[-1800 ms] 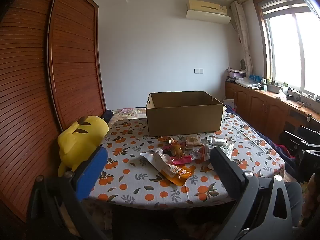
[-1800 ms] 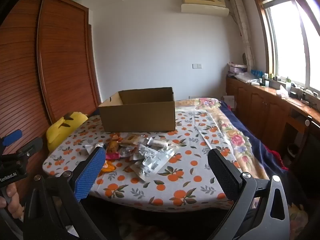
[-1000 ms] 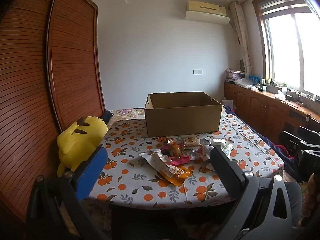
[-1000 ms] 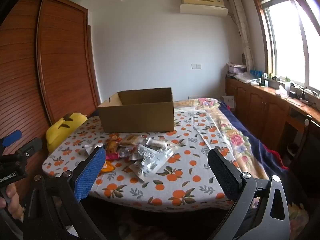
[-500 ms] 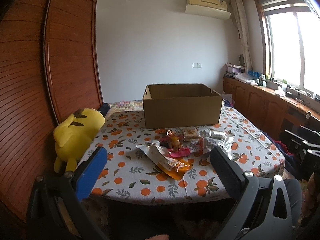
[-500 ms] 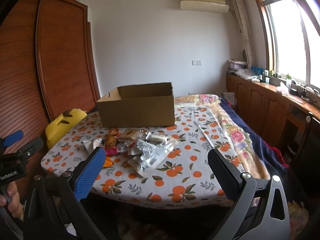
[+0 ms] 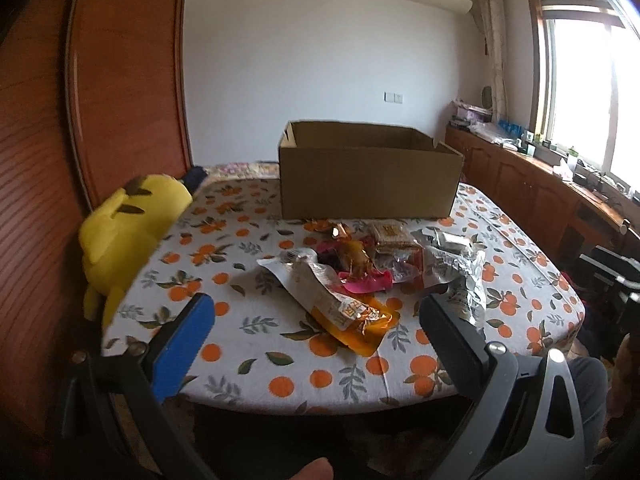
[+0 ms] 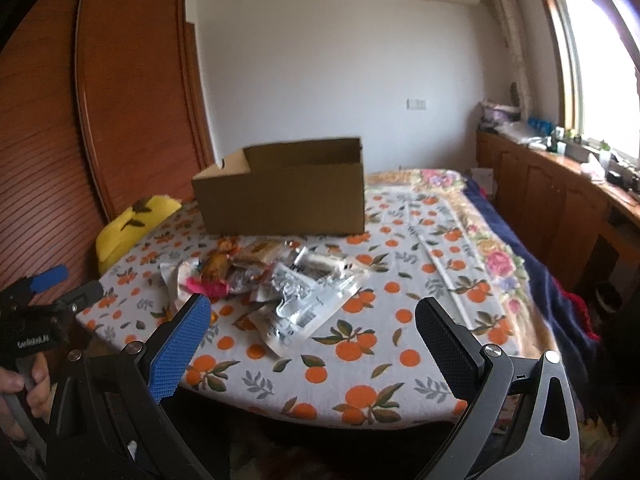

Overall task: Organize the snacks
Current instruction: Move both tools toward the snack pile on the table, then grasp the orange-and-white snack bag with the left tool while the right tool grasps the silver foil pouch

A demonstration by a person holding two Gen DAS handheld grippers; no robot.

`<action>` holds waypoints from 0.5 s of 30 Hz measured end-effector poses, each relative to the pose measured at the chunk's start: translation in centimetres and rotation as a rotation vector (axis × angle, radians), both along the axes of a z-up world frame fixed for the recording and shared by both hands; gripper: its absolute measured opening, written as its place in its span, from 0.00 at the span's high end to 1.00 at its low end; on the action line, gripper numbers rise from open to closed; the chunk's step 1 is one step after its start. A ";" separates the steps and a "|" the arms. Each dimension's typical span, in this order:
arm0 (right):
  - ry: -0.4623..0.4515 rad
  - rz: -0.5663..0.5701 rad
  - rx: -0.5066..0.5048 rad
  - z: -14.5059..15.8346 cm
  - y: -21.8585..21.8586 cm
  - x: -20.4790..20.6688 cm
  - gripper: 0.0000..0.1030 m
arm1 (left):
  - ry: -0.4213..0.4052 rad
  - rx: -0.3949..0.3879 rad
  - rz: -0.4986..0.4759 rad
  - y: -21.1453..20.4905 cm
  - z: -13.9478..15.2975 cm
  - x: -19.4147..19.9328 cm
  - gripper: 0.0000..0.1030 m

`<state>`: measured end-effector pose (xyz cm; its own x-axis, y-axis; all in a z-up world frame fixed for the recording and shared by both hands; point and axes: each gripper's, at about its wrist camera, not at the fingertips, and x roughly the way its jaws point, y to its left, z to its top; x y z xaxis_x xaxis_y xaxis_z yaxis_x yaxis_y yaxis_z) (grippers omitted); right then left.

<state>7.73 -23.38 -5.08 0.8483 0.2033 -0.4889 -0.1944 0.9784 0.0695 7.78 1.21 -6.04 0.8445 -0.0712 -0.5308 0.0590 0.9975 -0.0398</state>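
Note:
A pile of snack packets [image 7: 372, 268] lies on the orange-patterned tablecloth, in front of an open cardboard box [image 7: 368, 178]. An orange pouch [image 7: 354, 320] lies nearest me. My left gripper [image 7: 316, 322] is open and empty, just short of the table's near edge. In the right wrist view the same pile [image 8: 276, 284] and box [image 8: 284, 192] show. My right gripper [image 8: 312, 324] is open and empty, over the near edge. The left gripper [image 8: 44, 288] shows at far left there.
A yellow plush toy [image 7: 124, 228] sits at the table's left edge against a wooden wardrobe [image 7: 80, 120]. A floral and navy blanket [image 8: 500, 248] covers the right side. Wooden cabinets [image 8: 560, 200] run under the window on the right.
Both grippers have moved forward toward the table; the snack pile and box look larger and nearer. Both stay open and empty.

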 end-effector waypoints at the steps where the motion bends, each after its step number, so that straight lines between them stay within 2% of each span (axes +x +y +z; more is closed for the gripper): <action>1: 0.013 0.008 -0.005 -0.5 0.0 0.6 0.00 | 0.010 -0.005 -0.004 0.0 -0.2 0.6 0.01; 11: 0.143 0.114 -0.012 -4.3 1.1 6.5 0.03 | 0.105 -0.027 0.005 0.2 -3.2 5.9 0.01; 15: 0.162 0.180 -0.042 -5.2 2.2 9.4 0.04 | 0.141 -0.038 0.010 0.7 -4.4 7.7 0.01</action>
